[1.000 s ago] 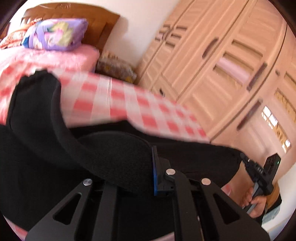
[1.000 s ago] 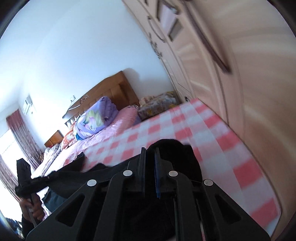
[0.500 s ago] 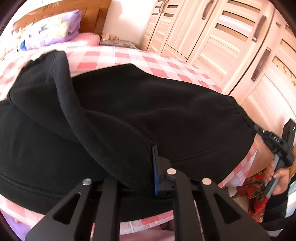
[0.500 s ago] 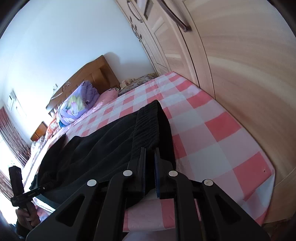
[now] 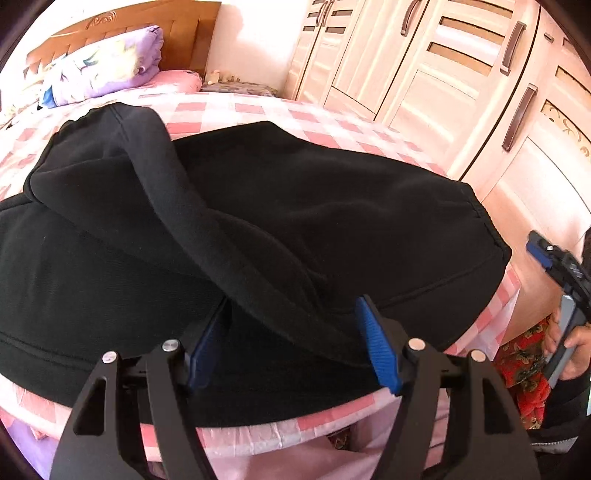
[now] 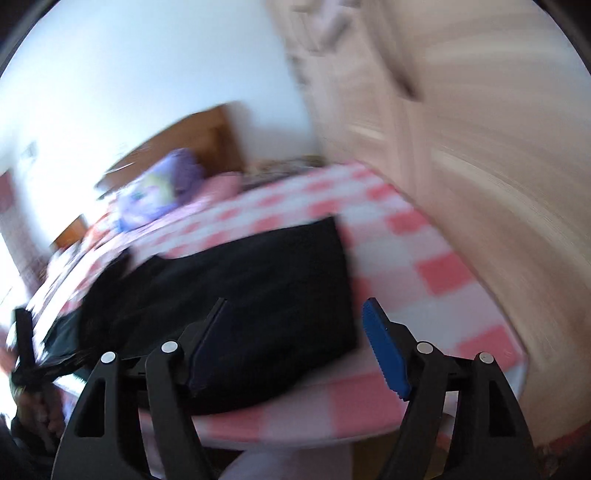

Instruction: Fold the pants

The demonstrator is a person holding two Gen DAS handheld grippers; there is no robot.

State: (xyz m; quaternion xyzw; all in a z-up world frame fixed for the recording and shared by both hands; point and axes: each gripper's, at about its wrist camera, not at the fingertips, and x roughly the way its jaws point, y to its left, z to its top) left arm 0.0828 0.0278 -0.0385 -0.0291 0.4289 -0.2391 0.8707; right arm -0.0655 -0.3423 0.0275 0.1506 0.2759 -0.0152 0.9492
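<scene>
The black pants (image 5: 295,206) lie spread across the near end of the pink checked bed (image 5: 258,110), with one leg folded diagonally over the top. My left gripper (image 5: 291,325) is open, its blue pads on either side of the folded leg's near edge. My right gripper (image 6: 295,325) is open and empty over the waistband end of the pants (image 6: 258,288) at the bed's edge. The right wrist view is blurred by motion. The right gripper also shows in the left wrist view (image 5: 554,258), off the bed's corner.
A purple folded quilt (image 5: 103,66) and pink pillow lie by the wooden headboard (image 5: 147,22). Pale wooden wardrobe doors (image 5: 461,74) run along the bed's right side. A red patterned cloth (image 5: 524,354) lies on the floor below the bed corner.
Both grippers have opened and let go of the pants, which now lie flat on the bed. The right gripper has pulled back from the waistband and is moving fast.
</scene>
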